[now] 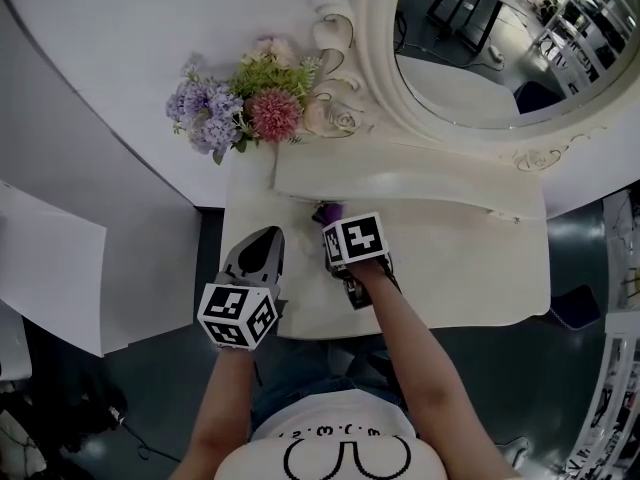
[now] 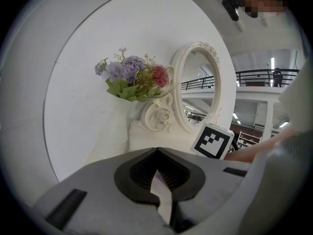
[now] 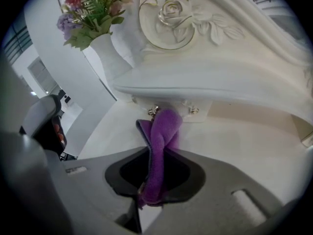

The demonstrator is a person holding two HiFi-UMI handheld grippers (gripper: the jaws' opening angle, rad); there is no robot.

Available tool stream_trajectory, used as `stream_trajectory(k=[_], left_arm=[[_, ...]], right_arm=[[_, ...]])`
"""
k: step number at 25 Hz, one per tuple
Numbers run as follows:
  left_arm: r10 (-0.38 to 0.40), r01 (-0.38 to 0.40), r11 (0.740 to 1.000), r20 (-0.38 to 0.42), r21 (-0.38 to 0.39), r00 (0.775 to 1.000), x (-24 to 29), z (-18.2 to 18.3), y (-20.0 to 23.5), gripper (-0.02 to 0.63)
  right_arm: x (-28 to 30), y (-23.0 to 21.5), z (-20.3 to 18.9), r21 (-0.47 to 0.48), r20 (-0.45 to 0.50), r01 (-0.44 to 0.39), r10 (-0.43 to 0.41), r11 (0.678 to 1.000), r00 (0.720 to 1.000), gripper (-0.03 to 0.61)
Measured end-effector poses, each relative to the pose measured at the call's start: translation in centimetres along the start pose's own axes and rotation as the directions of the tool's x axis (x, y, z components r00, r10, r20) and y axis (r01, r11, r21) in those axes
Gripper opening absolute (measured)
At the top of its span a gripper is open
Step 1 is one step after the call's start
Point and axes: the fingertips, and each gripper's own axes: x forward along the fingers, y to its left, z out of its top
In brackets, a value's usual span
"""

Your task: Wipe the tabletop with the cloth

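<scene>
— Jaws of the right gripper (image 3: 155, 155) clamp the cloth (image 3: 161, 126) by a fold; it pokes out at 12 o'clock over the table (image 3: 234, 146). Left gripper (image 2: 156, 153)?
— Closed, empty, at 8 o'clock. Cloth seems soft, light, limp; hold it bunched.

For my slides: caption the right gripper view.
Right gripper shut on the purple cloth over the cream tabletop, before the carved mirror base.

Head view: steep overhead of tabletop (image 1: 450, 268). Both gripper views: low, close, facing mirror (image 2: 198, 89); share flowers (image 2: 129, 77).
</scene>
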Motion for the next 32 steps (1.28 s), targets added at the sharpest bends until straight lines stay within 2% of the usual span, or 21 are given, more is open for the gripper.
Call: stream_trajectory(k=[5, 10, 20, 26, 29, 32], left_arm=[[0.028, -0.028, 1.0, 0.003, -0.015, 1.0, -1.0, -0.1, 1.4, -0.003], [0.063, -0.063, 0.998, 0.008, -0.028, 0.998, -2.2, -0.2, 3.0, -0.003], [0.152, -0.152, 0.987, 0.008, -0.059, 0.988, -5.3, -1.0, 6.3, -0.003], [0.187, -0.186, 0.98, -0.005, -0.073, 0.982, -6.7, -1.7, 7.7, -0.003], [0.191, -0.191, 0.979, -0.014, -0.076, 0.982, -7.0, -2.0, 7.9, -0.003], [0.19, -0.191, 0.978, -0.026, -0.08, 0.982, -7.3, -2.5, 7.9, -0.003]], right_arm=[[0.9, 2.9, 0.6, 0.08, 0.022, -0.092, 0.09, 0.993, 0.996, 0.067], [2.1, 6.4, 1.5, 0.135, 0.055, -0.207, 0.201, 0.969, 0.978, 0.067], [4.8, 12.2, 4.2, 0.157, 0.095, -0.302, 0.29, 0.94, 0.952, 0.067], [6.3, 15.5, 5.7, 0.161, 0.099, -0.331, 0.319, 0.93, 0.943, 0.066], [6.8, 17.5, 5.8, 0.184, 0.099, -0.401, 0.39, 0.897, 0.916, 0.067], [6.7, 19.1, 5.9, 0.219, 0.127, -0.507, 0.491, 0.834, 0.862, 0.067]])
